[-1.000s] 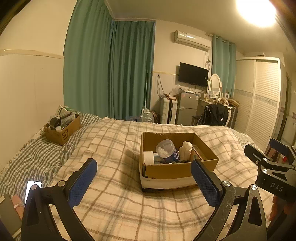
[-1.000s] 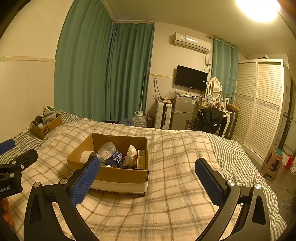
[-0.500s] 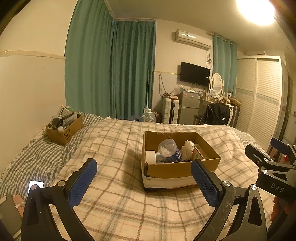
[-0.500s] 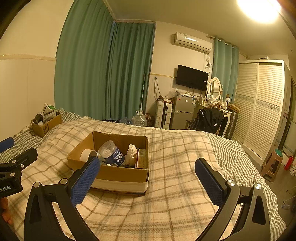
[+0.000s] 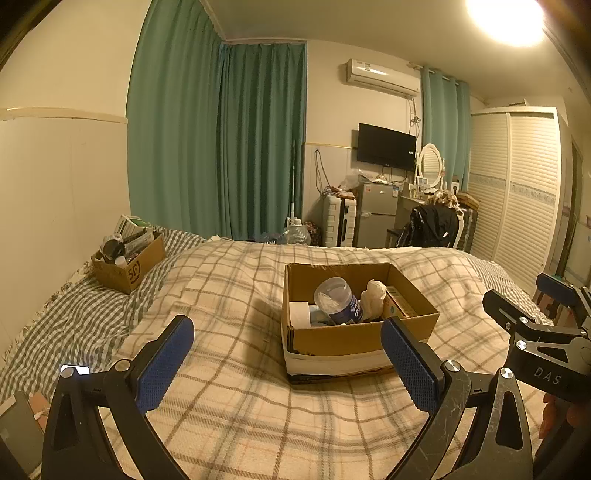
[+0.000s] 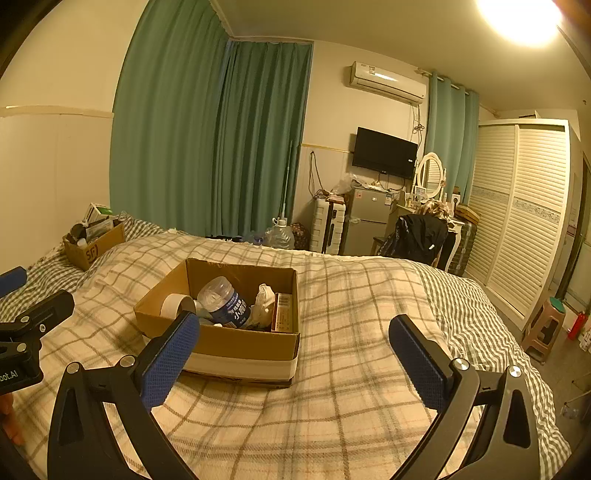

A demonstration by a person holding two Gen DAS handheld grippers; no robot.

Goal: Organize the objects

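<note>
1. Left gripper (image 5: 286, 363): fingers spread wide, nothing btwn the blue pads, held above the bed (image 5: 229, 402), not touching it.
2. Right gripper (image 6: 295, 363): also wide open, empty, above the bed to the right of the box.
3. Cardboard box (image 5: 354, 338), open top, sits mid-bed on the plaid blanket (image 5: 236, 295); white band wraps its base. In the left view it lies ahead, nearer the right finger; in the right view it's ahead-left, partly behind the left finger.
4. Inside box: tape roll (image 5: 299, 314) at left, plastic bottle (image 5: 338, 301) w/ blue label lying tilted, crumpled white item (image 5: 373, 297), small carton (image 5: 399, 304) along the right wall.
5. 2nd cardboard box (image 5: 127, 264), full of misc items, sits far left on the green-check sheet (image 5: 70, 321) near the wall.
6. Phone (image 5: 74, 370) w/ lit screen at the bed's left edge.
7. Room: green curtains (image 5: 218, 147), wall AC unit (image 5: 382, 77), TV (image 5: 386, 147), small fridge (image 5: 376, 216), oval mirror (image 5: 430, 164), chair w/ black jacket (image 5: 430, 225), white louvred wardrobe (image 5: 517, 192), water jug (image 5: 297, 234) on floor, ceiling lamp (image 5: 506, 20) on.
8. Stool (image 6: 546, 328) stands by the wardrobe in the right view.
</note>
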